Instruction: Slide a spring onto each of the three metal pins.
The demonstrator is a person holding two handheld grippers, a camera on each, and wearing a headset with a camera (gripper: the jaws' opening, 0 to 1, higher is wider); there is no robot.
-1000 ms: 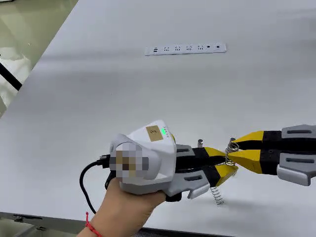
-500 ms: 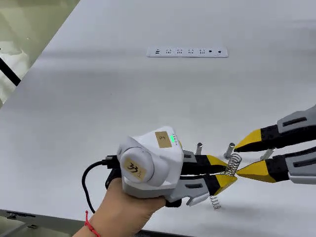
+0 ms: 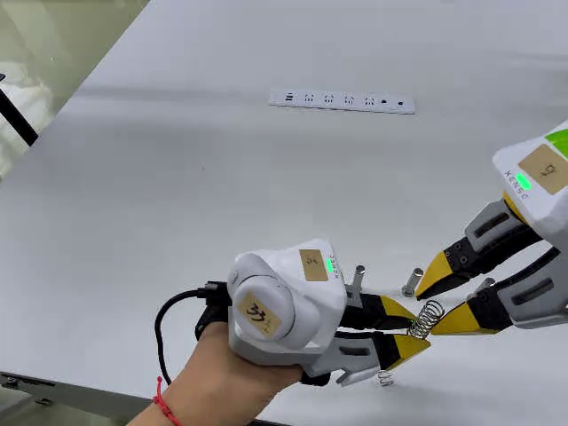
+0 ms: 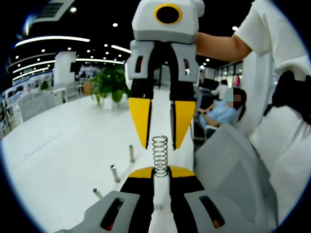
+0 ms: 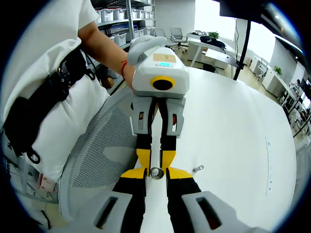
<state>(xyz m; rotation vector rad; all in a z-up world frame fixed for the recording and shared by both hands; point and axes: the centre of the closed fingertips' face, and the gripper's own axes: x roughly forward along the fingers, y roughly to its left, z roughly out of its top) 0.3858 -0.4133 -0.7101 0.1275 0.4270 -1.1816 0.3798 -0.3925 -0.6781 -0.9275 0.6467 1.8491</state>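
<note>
Coil spring point(image 4: 160, 154), lower centre of frame: likely light, springy, easily crushed; base pinched in closed left gripper point(image 4: 160, 173), wide-spread right gripper point(image 4: 160, 144) straddling free end; best held lightly by end coils.

White left tool point(image 3: 418, 327), black cable point(image 3: 159, 328), red wrist string point(image 3: 163, 408)

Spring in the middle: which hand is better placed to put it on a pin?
Probably left. The left gripper is shut on the spring, with the pins standing close by; the right gripper is open, its jaws flanking the spring's free end.
</note>
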